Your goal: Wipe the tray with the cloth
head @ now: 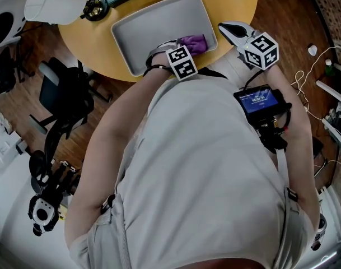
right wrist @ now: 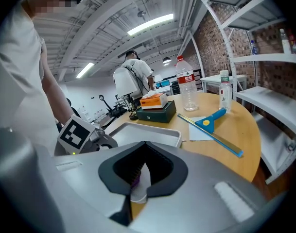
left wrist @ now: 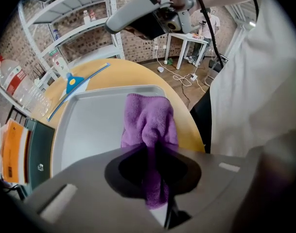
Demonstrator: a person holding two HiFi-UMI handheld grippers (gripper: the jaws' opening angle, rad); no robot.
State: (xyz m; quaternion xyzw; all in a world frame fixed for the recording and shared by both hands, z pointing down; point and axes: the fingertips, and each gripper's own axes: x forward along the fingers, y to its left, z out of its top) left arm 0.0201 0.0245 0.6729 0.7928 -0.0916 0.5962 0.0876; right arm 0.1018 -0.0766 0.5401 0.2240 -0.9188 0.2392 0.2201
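L gripper (left wrist: 155, 171): fingers clamped on the purple cloth (left wrist: 148, 120), only a narrow gap, fabric bunched betw. them. Cloth runs fwd from the fingertips & lies on the floor of the grey tray (left wrist: 89, 125), by the tray edge nearest the person, twd its R corner. Rest of the tray stretches ahead & to the L of these fingers. Tray sits on a round yellow-wood surface (head: 237, 4). Past the tray's far rim, ahead-L of the fingers, a blue squeegee (left wrist: 75, 84) lies flat. Far L of the fingers: dark green box (left wrist: 38, 154) w/ an orange pack (left wrist: 14, 149).

R gripper (right wrist: 138, 181): fingers drawn together, nothing held. It hovers over the surface edge, just outside the tray's near R corner, apart from the tray. From these fingers the tray lies ahead-L, w/ the L gripper's marker cube (right wrist: 78, 132) further L. Squeegee is ahead-R, partly on a paper sheet (right wrist: 199, 130). Clear bottle w/ red cap (right wrist: 186, 84) stands farther ahead, beside the green box.
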